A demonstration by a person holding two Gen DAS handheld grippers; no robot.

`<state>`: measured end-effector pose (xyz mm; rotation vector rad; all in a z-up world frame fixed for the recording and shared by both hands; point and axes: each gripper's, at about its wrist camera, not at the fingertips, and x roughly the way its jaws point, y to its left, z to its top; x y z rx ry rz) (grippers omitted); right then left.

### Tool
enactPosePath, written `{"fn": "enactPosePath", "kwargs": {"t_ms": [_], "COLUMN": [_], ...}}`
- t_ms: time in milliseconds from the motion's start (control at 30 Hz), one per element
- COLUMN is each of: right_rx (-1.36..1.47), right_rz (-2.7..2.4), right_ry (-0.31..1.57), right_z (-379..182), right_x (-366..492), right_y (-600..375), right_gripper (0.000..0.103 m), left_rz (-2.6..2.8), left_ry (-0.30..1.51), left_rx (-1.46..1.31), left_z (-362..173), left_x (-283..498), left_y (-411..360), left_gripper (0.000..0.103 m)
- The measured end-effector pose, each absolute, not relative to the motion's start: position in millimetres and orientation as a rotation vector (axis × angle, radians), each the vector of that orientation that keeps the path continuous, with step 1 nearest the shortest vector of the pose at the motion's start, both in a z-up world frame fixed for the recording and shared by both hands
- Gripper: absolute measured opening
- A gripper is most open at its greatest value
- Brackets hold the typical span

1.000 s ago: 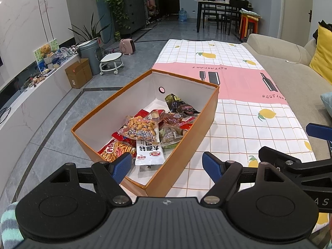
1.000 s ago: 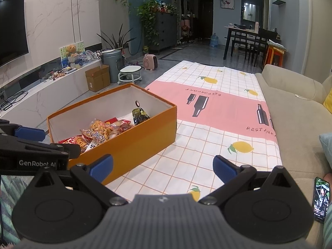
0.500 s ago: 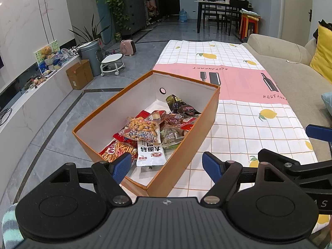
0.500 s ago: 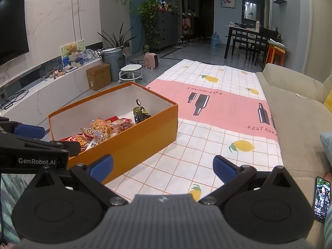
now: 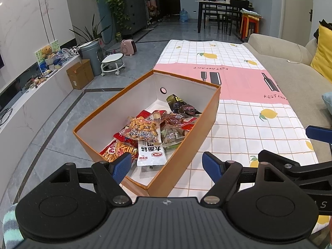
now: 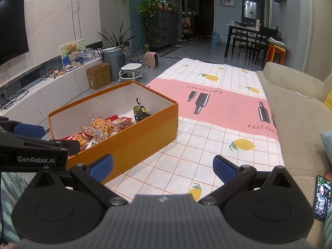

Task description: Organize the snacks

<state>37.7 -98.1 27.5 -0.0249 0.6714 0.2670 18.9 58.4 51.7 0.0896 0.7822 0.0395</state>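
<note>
Both of my grippers stand with jaws spread wide and nothing between them. The left gripper [image 5: 167, 165] hovers over the near corner of the open orange cardboard box with white lining [image 5: 204, 124]; its left blue-padded finger [image 5: 121, 167] lies in line with the box's near end, and I cannot tell whether it touches. The right gripper [image 6: 162, 170] hangs above the checked lemon-print tablecloth with a pink band [image 6: 217, 124], just right of the box.

The snacks sit inside the box as 1 loose heap: a clear packet of golden fried nuggets [image 5: 143, 129] on top, a white noodle packet with a red logo [image 5: 151, 152] beneath it, a red bag of orange sticks [image 5: 117, 150] at the near end, and a dark glossy pouch [image 5: 179, 104] toward the far wall. No packet shows on the cloth. This fits either a finished gathering or a pile awaiting sorting.

Risks, as I judge them: the box sits at the table's left edge, so a sideways nudge from the left finger could tip it floorward. The slick, overlapping packets could slip from a pinch, or 2 could lift together. A dark smartphone [image 6: 321, 199] on the beige sofa lies near my right side, exposed to a careless swing.
</note>
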Motion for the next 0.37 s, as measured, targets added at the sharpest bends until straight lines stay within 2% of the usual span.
{"fn": "enactPosePath", "kwargs": {"t_ms": [367], "right_rx": [-0.023], "right_rz": [0.267], "right_ry": [0.677], "right_z": [25.2], "right_x": [37.9], "right_y": [-98.9], "right_gripper": [0.099], "left_rz": [0.036], "left_ry": [0.772], "left_rx": [0.089], "left_z": [50.2], "left_x": [18.8], "left_y": [59.7], "left_gripper": [0.091]}}
